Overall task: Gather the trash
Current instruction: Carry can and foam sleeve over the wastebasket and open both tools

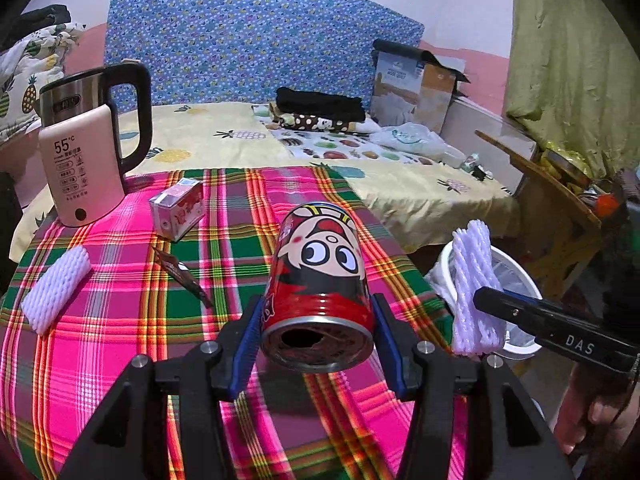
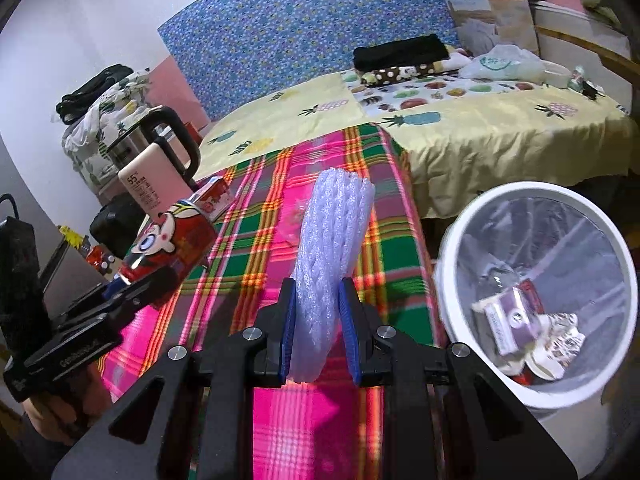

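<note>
Left wrist view showed the left gripper (image 1: pixel 318 332) clamped on a red can (image 1: pixel 318 280), lifted above the plaid worktop (image 1: pixel 120 340), its open mouth facing back toward the camera. The right gripper (image 2: pixel 318 332) pinched a white foam net (image 2: pixel 328 264) between its blue pads, held over the worktop's right edge with the white bin (image 2: pixel 452 272) just beside it and lower.

Risks, as I judged them: the can was round and slick, gripped near one end, so a tilt on the way to the bin could have let it roll out of the jaws; any liquid left inside could have run from the mouth onto the cloth. The net was soft and squashed thin, so it might have slipped free or, once released, drifted and caught on the bin rim rather than dropped in. Both grippers headed for one bin could also have bumped each other.

Counts: one can, held. Two foam nets, one held and one (image 1: pixel 56 288) lying at the worktop's left. One small pink carton (image 1: pixel 178 210) and one dark wrapper (image 1: pixel 182 276) on the cloth. One kettle (image 1: pixel 86 148), not trash. One bin, already holding a few items.
</note>
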The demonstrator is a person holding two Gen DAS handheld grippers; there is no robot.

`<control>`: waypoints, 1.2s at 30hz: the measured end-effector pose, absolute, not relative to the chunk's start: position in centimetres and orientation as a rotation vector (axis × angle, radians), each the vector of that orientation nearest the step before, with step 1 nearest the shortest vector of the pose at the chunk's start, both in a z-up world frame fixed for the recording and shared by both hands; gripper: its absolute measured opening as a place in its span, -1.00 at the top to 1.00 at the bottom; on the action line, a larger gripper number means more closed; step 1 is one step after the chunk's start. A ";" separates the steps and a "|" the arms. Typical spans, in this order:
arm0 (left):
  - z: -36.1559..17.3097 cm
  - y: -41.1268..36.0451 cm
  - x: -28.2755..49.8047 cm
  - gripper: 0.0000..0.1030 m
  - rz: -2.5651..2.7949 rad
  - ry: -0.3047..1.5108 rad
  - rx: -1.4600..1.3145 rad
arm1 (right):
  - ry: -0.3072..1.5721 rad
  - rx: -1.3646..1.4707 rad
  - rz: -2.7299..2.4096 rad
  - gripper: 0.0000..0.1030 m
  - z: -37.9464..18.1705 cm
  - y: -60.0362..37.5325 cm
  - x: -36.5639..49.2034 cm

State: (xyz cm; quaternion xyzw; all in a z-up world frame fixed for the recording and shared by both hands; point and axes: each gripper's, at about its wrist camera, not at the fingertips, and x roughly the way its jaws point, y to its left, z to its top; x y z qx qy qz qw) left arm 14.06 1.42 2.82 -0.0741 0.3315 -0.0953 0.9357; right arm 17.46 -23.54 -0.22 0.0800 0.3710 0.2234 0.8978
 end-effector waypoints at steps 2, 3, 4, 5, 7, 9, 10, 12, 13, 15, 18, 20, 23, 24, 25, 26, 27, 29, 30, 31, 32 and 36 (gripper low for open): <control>2.8 0.8 13.6 -0.05 -0.205 0.678 -0.153 | 0.765 0.171 0.449 0.57 -0.2 -24.0 17.1; 2.9 0.5 13.6 -0.05 -0.211 0.679 -0.151 | 0.764 0.174 0.443 0.57 -0.3 -24.3 17.0; 2.8 0.2 13.6 -0.05 -0.216 0.679 -0.147 | 0.764 0.178 0.435 0.57 -0.3 -24.6 16.9; 2.8 -0.1 13.6 -0.05 -0.223 0.681 -0.144 | 0.765 0.180 0.428 0.57 -0.4 -24.9 16.9; 2.6 -1.1 13.7 -0.05 -0.242 0.688 -0.135 | 0.763 0.187 0.412 0.57 -0.5 -25.4 16.7; 2.4 -2.2 13.8 -0.05 -0.265 0.696 -0.124 | 0.762 0.196 0.389 0.57 -0.6 -26.3 16.6; 2.3 -2.7 13.9 -0.05 -0.276 0.700 -0.119 | 0.760 0.199 0.380 0.57 -0.6 -26.7 16.4; 2.2 -4.1 14.1 -0.05 -0.303 0.706 -0.109 | 0.758 0.211 0.355 0.57 -0.7 -27.7 16.3; 2.1 -4.6 14.1 -0.05 -0.316 0.707 -0.105 | 0.756 0.218 0.338 0.57 -0.8 -28.4 16.2; 2.1 -6.0 14.3 -0.05 -0.341 0.709 -0.096 | 0.754 0.231 0.306 0.57 -0.9 -29.6 16.1; 2.1 -8.2 14.7 -0.05 -0.385 0.711 -0.081 | 0.752 0.248 0.262 0.57 -1.0 -31.4 16.0; 2.1 -9.5 14.9 -0.05 -0.409 0.713 -0.070 | 0.752 0.258 0.232 0.57 -1.1 -32.5 16.0; 2.0 -11.3 15.3 -0.05 -0.443 0.718 -0.053 | 0.755 0.271 0.198 0.57 -1.5 -33.7 15.8; 1.9 -11.9 15.5 -0.05 -0.453 0.721 -0.049 | 0.756 0.275 0.188 0.57 -1.5 -34.0 15.8; 1.9 -12.3 15.5 -0.05 -0.461 0.723 -0.044 | 0.759 0.279 0.177 0.57 -1.7 -34.4 15.8; 1.8 -12.7 15.7 -0.05 -0.469 0.726 -0.040 | 0.760 0.280 0.172 0.57 -1.8 -34.5 15.8; 1.7 -13.3 15.9 -0.05 -0.478 0.730 -0.035 | 0.763 0.281 0.165 0.57 -2.0 -34.7 15.8; 1.5 -14.1 16.2 -0.05 -0.493 0.738 -0.028 | 0.771 0.282 0.156 0.57 -2.2 -35.1 15.9; 1.3 -14.5 16.4 -0.05 -0.499 0.744 -0.024 | 0.775 0.282 0.154 0.57 -2.4 -35.2 16.0; 1.1 -14.8 16.6 -0.05 -0.504 0.750 -0.021 | 0.780 0.280 0.150 0.57 -2.5 -35.4 16.1; 1.0 -15.2 16.7 -0.05 -0.509 0.756 -0.017 | 0.782 0.279 0.145 0.57 -2.6 -35.6 16.1; 0.2 -16.6 17.2 -0.05 -0.524 0.776 0.001 | 0.797 0.280 0.130 0.57 -3.0 -36.6 16.2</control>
